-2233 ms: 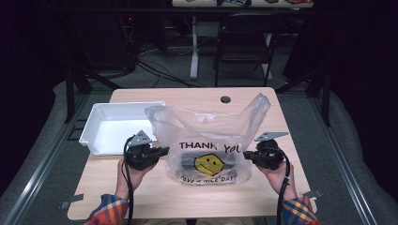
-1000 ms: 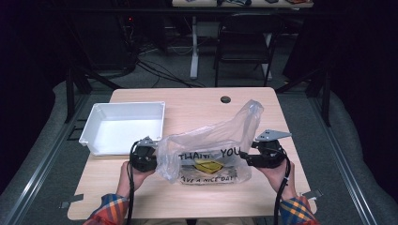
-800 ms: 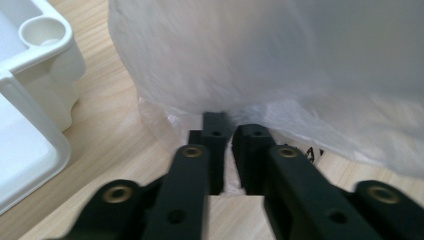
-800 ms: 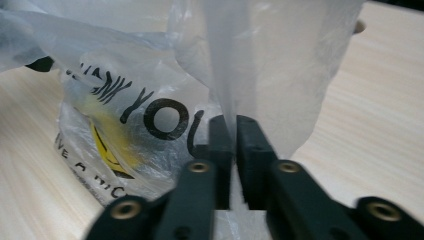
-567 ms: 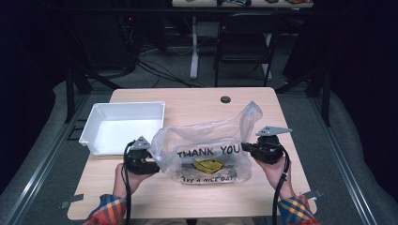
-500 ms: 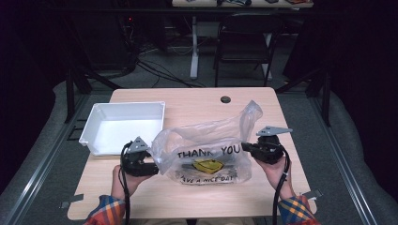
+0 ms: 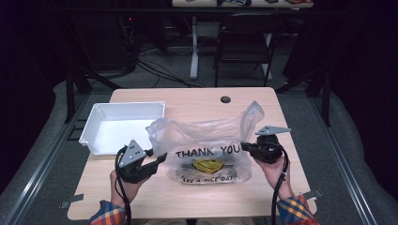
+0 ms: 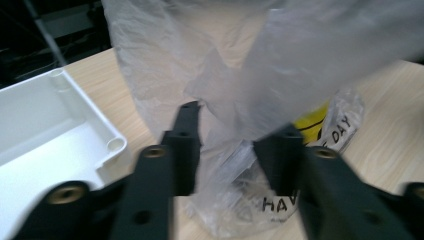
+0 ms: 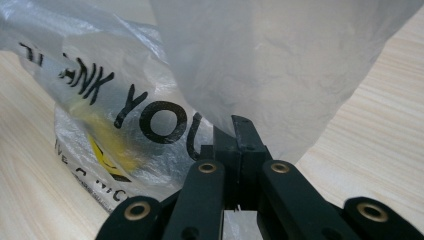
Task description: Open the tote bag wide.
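High view, lower centre of the frame: a clear plastic bag point(image 7: 206, 147) (printed "THANK YOU" over a yellow smiley) stands crumpled on the wooden counter point(image 7: 197, 101). A white tray point(image 7: 96, 126) lies at centre left, just beside the bag. The left gripper point(image 7: 158, 161), held in a hand at lower left, points at the bag's left edge. The right gripper point(image 7: 244, 146), at centre right, meets the bag's right side.

Left gripper view: its fingers point(image 8: 185, 145) stand released, spread apart with bag film between them; the tray's corner fills the left of the frame.

Right gripper view: its fingers point(image 9: 240, 145) are clenched together on a fold of the bag at lower centre.
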Demonstrator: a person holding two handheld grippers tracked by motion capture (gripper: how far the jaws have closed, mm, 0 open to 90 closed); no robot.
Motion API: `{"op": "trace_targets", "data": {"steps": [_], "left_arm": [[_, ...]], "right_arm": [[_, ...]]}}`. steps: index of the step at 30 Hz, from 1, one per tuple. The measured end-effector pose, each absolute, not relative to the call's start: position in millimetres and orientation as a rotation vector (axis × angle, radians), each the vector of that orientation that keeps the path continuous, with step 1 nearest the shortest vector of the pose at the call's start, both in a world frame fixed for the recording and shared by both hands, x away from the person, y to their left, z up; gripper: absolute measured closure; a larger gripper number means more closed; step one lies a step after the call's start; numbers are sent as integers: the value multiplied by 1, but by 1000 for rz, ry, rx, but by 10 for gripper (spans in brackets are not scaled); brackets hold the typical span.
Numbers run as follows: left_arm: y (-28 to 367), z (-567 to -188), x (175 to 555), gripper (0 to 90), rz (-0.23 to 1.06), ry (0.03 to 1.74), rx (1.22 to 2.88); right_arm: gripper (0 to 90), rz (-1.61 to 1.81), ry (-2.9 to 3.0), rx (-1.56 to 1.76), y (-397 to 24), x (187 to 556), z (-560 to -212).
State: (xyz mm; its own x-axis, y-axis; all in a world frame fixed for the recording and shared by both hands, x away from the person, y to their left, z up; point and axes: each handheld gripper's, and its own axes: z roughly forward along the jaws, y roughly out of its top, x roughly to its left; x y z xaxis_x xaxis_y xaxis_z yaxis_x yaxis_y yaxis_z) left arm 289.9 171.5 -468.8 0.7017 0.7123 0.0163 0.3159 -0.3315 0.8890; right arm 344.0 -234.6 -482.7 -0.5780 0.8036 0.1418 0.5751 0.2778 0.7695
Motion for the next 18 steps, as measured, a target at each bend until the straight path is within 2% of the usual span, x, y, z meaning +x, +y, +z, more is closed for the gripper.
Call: {"op": "trace_targets", "data": {"steps": [3,18], "left_arm": [[169,-476,302,864,439,808,1944],[175,-524,332,893,137,884,2136]], "right_arm": [[900,1184,2281,1270,-235,341,-482],[900,1084,2348,1382,-241,343,-514]]}}
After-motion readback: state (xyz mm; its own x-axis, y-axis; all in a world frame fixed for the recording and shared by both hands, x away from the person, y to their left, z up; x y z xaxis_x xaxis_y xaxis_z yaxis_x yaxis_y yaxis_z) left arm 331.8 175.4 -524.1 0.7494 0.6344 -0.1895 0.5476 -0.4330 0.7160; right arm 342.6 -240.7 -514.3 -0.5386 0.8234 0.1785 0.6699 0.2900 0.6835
